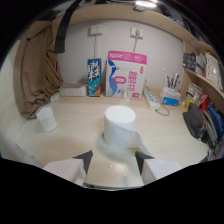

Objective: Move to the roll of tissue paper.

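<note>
The roll of tissue paper [119,125] stands upright, axis vertical, at twelve o'clock just ahead of my gripper [114,161], whose fingers are spread, empty.

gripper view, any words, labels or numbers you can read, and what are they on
None can be read for certain.
White and pink pack against the back wall: large print, too blurred to read.
Blue box beside it: pale characters, blurred.
Items on the side shelves: print too small.
Roll of tissue paper, just ahead of the open gripper: plain, no print.
Cup: no print visible.
</note>
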`<state>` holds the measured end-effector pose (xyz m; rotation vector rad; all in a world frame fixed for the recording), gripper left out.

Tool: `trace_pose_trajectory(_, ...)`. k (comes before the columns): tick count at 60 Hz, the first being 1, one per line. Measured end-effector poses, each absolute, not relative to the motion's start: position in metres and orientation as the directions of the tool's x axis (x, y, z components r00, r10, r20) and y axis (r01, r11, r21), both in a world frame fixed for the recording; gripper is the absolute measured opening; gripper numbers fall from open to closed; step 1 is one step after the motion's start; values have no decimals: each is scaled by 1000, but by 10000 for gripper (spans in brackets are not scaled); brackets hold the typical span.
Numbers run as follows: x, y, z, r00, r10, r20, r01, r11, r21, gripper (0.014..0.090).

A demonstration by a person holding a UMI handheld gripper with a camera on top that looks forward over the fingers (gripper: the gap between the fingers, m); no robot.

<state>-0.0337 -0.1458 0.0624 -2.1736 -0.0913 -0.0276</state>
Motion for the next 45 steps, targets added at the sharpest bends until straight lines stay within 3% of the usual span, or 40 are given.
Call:
trace_pose_trajectory(16, -31, -103, 54, 997, 33, 63, 71, -558, -827, 869)
trace_pose_trajectory(45, -34, -103, 50, 998, 32, 47, 57, -573, -818, 869)
